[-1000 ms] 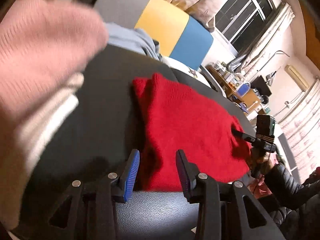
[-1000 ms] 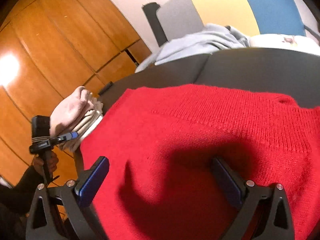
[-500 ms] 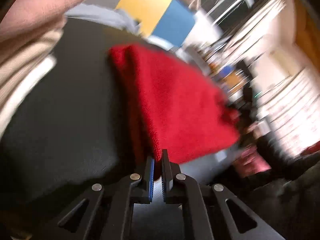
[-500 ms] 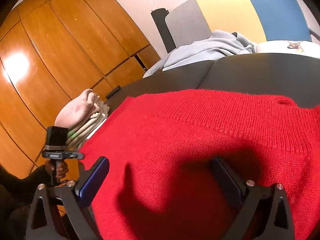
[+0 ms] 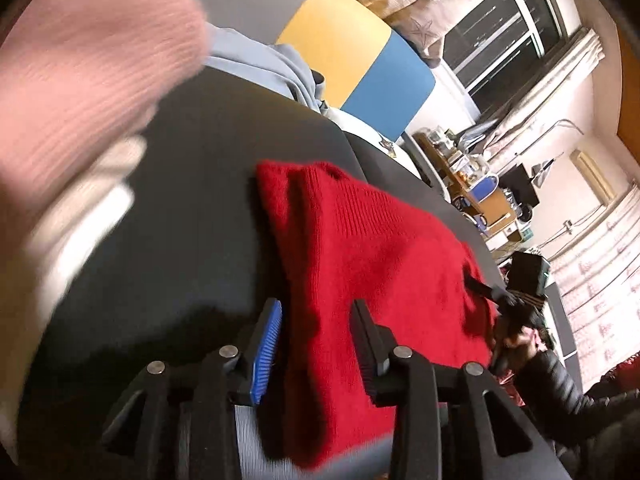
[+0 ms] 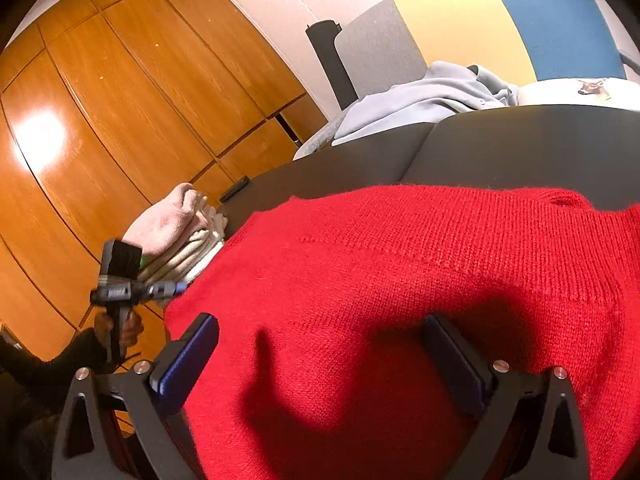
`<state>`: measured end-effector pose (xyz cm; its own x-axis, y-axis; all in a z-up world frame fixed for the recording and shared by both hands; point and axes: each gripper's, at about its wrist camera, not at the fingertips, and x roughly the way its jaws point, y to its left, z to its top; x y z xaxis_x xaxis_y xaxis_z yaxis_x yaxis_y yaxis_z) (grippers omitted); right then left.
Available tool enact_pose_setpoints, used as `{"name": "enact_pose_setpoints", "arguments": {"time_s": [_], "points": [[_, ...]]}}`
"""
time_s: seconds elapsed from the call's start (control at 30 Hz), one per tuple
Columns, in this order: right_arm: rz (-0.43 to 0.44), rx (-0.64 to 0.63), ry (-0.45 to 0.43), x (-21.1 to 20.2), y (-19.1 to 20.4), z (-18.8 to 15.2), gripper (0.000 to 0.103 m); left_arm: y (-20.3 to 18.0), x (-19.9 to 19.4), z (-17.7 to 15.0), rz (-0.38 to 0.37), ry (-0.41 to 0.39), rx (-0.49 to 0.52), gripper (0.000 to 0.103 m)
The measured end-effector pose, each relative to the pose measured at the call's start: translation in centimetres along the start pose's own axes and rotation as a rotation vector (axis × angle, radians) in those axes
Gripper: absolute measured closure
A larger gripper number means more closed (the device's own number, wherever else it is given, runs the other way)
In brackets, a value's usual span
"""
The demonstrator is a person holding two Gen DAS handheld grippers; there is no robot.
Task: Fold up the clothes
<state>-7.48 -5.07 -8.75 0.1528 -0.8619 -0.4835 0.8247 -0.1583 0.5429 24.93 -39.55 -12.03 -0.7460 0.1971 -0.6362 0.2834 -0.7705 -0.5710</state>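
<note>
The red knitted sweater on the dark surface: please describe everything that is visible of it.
The red knitted sweater is soft, ribbed wool-like fabric, folded into a flat block on the dark grey cushioned surface, with its near edge hanging over the front. The left gripper has just been opening; its fingers straddle the left fold without pressing. The right gripper stands open over the near edge.

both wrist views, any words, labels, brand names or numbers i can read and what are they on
None can be read in either view.
The white fabric behind the red sweater carries a small deer-head picture, with no lettering that shows.
The patterned curtains show star shapes, no words.
The boxes and bottles on the cluttered desk are too small and blurred to read.
The black hand-held gripper bodies show no legible marking.
</note>
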Motion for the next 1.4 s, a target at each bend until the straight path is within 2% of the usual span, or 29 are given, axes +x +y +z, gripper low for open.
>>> {"name": "enact_pose_setpoints", "arguments": {"time_s": [0.17,0.23,0.27,0.3,0.43,0.5,0.53,0.57,0.63,0.77,0.83,0.9,1.0,1.1,1.2,1.23,1.27,1.3,1.33,1.4], "points": [[-0.004,-0.004,0.000,0.0,0.1,0.0,0.000,-0.6,3.4,3.9,-0.014,0.045,0.002,0.067],[-0.004,-0.004,0.000,0.0,0.1,0.0,0.000,-0.7,4.7,4.8,0.029,0.055,0.019,0.072],[-0.006,-0.006,0.000,0.0,0.1,0.0,0.000,-0.8,4.9,5.0,0.048,0.040,0.030,0.089],[-0.008,-0.007,0.000,0.0,0.2,0.0,0.000,-1.0,5.0,5.2,0.068,0.025,0.041,0.098],[-0.007,-0.005,-0.004,0.0,0.3,-0.1,0.000,-0.4,5.4,4.8,0.229,-0.009,0.059,0.098],[-0.002,-0.001,-0.006,0.0,0.2,-0.1,0.000,0.3,6.2,4.3,0.264,0.001,0.055,0.098],[0.004,0.001,-0.008,-0.1,0.1,-0.1,0.000,0.3,6.1,4.2,0.257,-0.011,0.050,0.097],[0.009,0.003,-0.009,-0.1,0.0,-0.1,0.000,0.2,5.9,4.1,0.229,-0.016,0.040,0.096],[0.013,0.005,-0.012,-0.2,-0.1,0.0,0.000,0.3,5.2,4.1,0.131,-0.010,0.011,0.085],[0.021,0.008,-0.017,-0.3,-0.1,0.0,0.000,1.2,3.5,4.0,0.111,-0.022,-0.040,0.069],[0.025,0.009,-0.020,-0.3,-0.2,0.0,0.000,1.6,2.9,3.9,0.063,-0.024,-0.061,0.061],[0.027,0.011,-0.022,-0.3,-0.2,0.0,0.000,2.0,3.4,3.9,0.047,0.016,-0.065,0.051],[0.026,0.010,-0.023,-0.3,-0.1,0.0,0.000,2.6,4.5,3.7,0.076,0.073,-0.046,0.049],[0.022,0.007,-0.021,-0.3,0.0,0.0,0.000,2.8,5.5,4.5,0.036,0.069,-0.041,0.041],[0.020,0.007,-0.021,-0.3,0.0,0.0,0.000,2.4,6.4,5.3,-0.011,0.093,-0.039,0.041],[0.020,0.007,-0.021,-0.3,0.0,0.0,0.000,2.3,6.8,5.6,-0.031,0.105,-0.042,0.042],[0.021,0.008,-0.021,-0.3,0.0,0.0,0.000,2.3,7.4,6.0,-0.062,0.121,-0.060,0.056],[0.022,0.008,-0.022,-0.3,0.0,-0.1,0.000,2.3,8.0,6.2,-0.086,0.143,-0.080,0.087],[0.023,0.009,-0.022,-0.4,0.0,-0.1,0.000,2.2,8.6,6.1,-0.091,0.163,-0.099,0.087],[0.024,0.010,-0.024,-0.4,0.0,-0.2,0.000,1.7,8.2,6.0,-0.077,0.126,-0.097,0.089]]}}
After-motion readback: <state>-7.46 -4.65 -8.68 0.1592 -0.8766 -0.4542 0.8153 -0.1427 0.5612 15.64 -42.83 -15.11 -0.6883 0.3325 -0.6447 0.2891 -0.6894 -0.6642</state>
